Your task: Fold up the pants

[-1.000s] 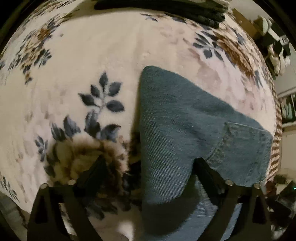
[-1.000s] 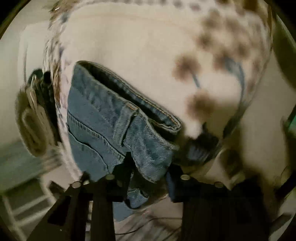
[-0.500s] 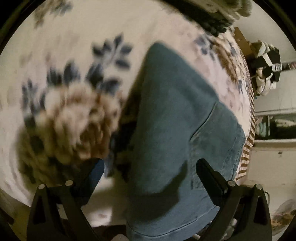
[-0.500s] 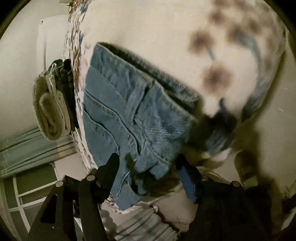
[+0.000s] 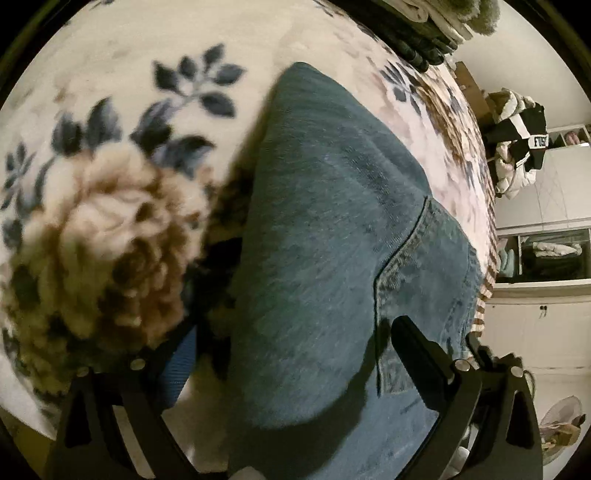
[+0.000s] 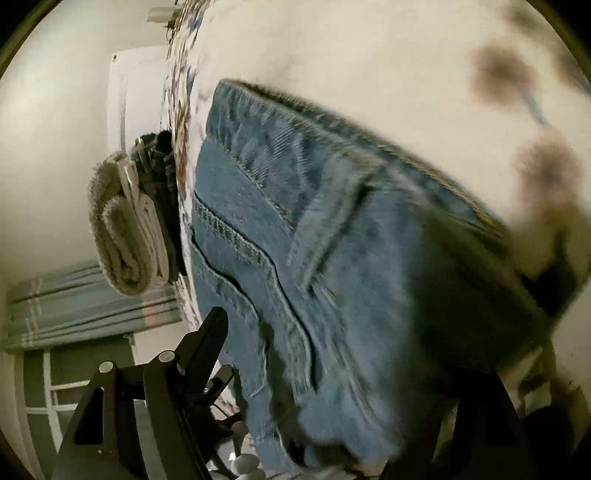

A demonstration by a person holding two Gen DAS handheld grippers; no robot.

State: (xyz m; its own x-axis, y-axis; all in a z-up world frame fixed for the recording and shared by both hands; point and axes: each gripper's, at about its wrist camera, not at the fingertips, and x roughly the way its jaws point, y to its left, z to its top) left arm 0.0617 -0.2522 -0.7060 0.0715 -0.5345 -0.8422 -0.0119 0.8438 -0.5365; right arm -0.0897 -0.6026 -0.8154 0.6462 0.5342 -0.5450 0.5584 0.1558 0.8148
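Left wrist view: the blue denim pants (image 5: pixel 332 266) are seen lying folded on a cream floral blanket (image 5: pixel 110 92), occupying the centre and lower right of the frame. A stitched pocket seam is seen on the right half of the denim. The left gripper (image 5: pixel 291 354) is held wide open; its two black fingers (image 5: pixel 417 354) stand far apart, one over the brown flower print at lower left, the other over the pocket area at lower right. No cloth is pinched between them; whether the tips touch the fabric cannot be told. A blue pad is visible on the inner face of the left-hand finger. A stack of folded clothes (image 5: pixel 436 22) is seen at the far edge of the blanket, and a black-and-white jacket (image 5: pixel 517 136) hangs beyond the bed at right.

Right wrist view: the waistband end of the pants (image 6: pixel 332 258) fills the middle of the frame, with a belt loop and double-stitched seams visible; the picture is motion-blurred. The right gripper (image 6: pixel 340 376) is spread wide, its left-hand finger (image 6: pixel 203 347) beside the denim edge and the other mostly hidden in dark shadow at lower right. The denim lies between the fingers, unclamped. A rolled beige towel (image 6: pixel 122 229) is seen at the left, on the blanket (image 6: pixel 369 55), with a window and a striped curtain (image 6: pixel 81 299) beyond.
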